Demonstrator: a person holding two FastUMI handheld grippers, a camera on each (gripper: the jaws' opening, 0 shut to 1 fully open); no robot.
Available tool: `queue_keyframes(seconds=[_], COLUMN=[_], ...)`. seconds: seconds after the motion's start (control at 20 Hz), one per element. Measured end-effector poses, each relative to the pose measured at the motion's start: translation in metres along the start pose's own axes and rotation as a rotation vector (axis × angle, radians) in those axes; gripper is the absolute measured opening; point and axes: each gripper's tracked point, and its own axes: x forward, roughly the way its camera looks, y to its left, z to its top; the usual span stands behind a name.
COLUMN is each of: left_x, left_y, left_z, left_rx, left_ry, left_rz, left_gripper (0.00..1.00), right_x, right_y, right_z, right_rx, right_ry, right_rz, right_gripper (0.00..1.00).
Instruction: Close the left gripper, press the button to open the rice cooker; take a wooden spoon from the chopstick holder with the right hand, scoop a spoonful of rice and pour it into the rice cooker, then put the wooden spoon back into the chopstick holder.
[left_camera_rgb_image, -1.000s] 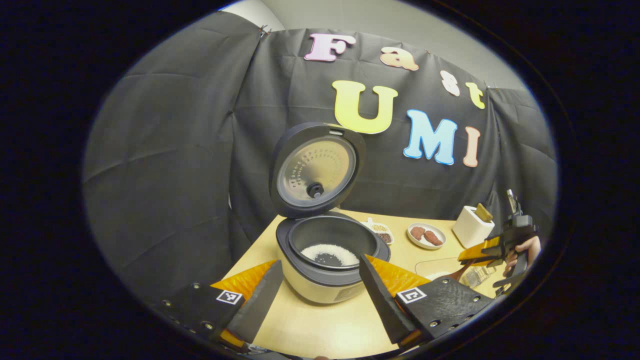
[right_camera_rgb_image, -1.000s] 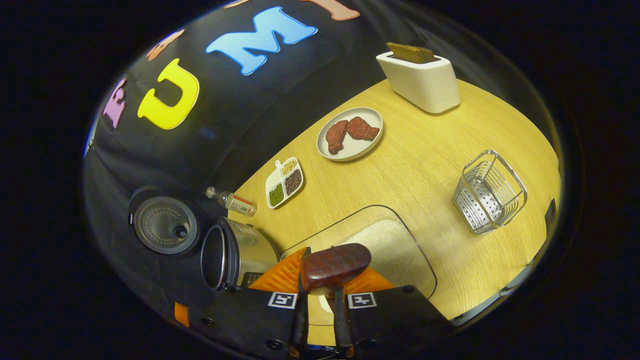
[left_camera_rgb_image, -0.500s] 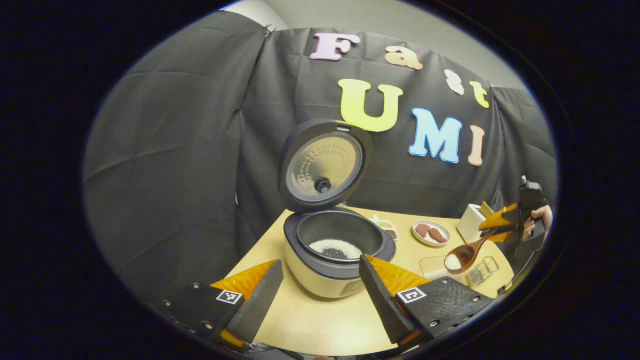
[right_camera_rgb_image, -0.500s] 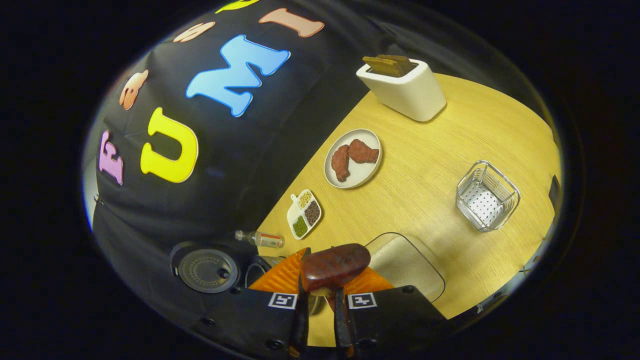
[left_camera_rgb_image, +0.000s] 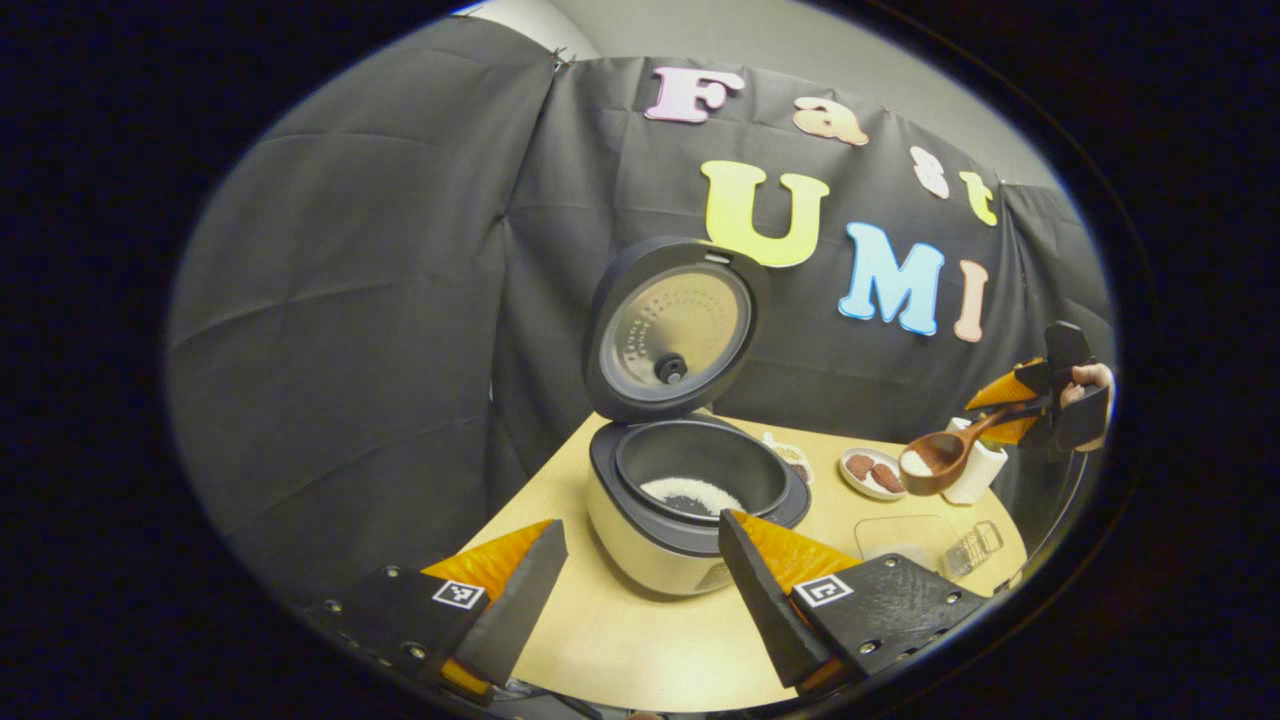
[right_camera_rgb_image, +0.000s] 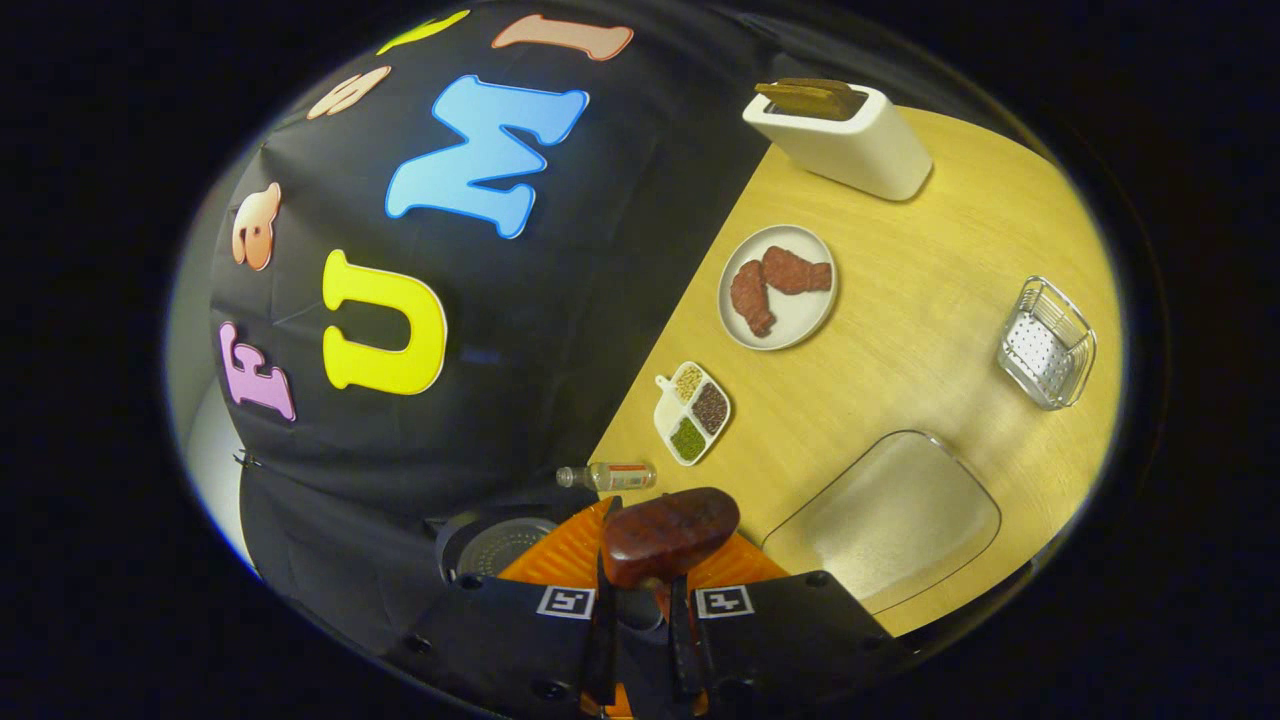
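right gripper (right_camera_rgb_image: 640, 610) pinched the wooden spoon (left_camera_rgb_image: 945, 452) handle, bowl loaded with rice, raised well right of the open rice cooker (left_camera_rgb_image: 695, 490). left gripper (left_camera_rgb_image: 640, 590) jaws spread, empty. best kept the spoon level until over the pot, then tipped slowly.

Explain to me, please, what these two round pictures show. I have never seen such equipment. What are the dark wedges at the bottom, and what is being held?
A person holds one two-finger gripper in each hand, and a fisheye camera rides on each. The wedges are each gripper's own fingers. In the left gripper view, the left gripper is open and empty before the open rice cooker, which has some rice inside. Far right there, the right gripper carries a wooden spoon with rice, raised above the table. The right gripper view looks down past the spoon at a plate of meat, a seasoning dish, a small bottle, a toaster, a wire chopstick holder and a clear rice tray.
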Motion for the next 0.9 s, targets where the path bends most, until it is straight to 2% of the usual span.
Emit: queue_keyframes(seconds=[0.3,0.5,0.55,0.6,0.65,0.7,0.75,0.8,0.85,0.9], left_x=[-0.001,-0.004,-0.005,-0.006,-0.006,-0.007,-0.007,-0.009,-0.010,-0.010], left_y=[0.027,0.050,0.055,0.059,0.064,0.066,0.069,0.072,0.075,0.076], left_z=[-0.010,-0.012,-0.014,-0.016,-0.017,-0.019,-0.021,-0.022,-0.022,-0.023], left_rx=[-0.024,-0.062,-0.071,-0.079,-0.083,-0.084,-0.084,-0.085,-0.087,-0.089], left_ry=[0.016,0.018,0.020,0.023,0.026,0.029,0.031,0.032,0.034,0.035], left_rz=[0.056,0.106,0.116,0.124,0.133,0.142,0.151,0.159,0.167,0.173], left_gripper=[0.96,0.96,0.96,0.96,0.96,0.96,0.96,0.96,0.96,0.96], right_x=[0.036,0.066,0.074,0.081,0.087,0.095,0.103,0.111,0.119,0.128], right_y=[0.056,0.083,0.088,0.093,0.097,0.100,0.103,0.105,0.103,0.101], right_z=[-0.039,-0.069,-0.077,-0.084,-0.092,-0.099,-0.106,-0.113,-0.119,-0.124], right_rx=[-0.027,-0.066,-0.084,-0.105,-0.128,-0.153,-0.179,-0.206,-0.237,-0.270], right_ry=[0.110,0.171,0.183,0.193,0.204,0.217,0.228,0.237,0.246,0.254], right_rz=[0.079,0.092,0.094,0.092,0.090,0.089,0.088,0.085,0.078,0.070], right_gripper=[0.22,0.22,0.18,0.23,0.18,0.22,0.22,0.18,0.22,0.22])
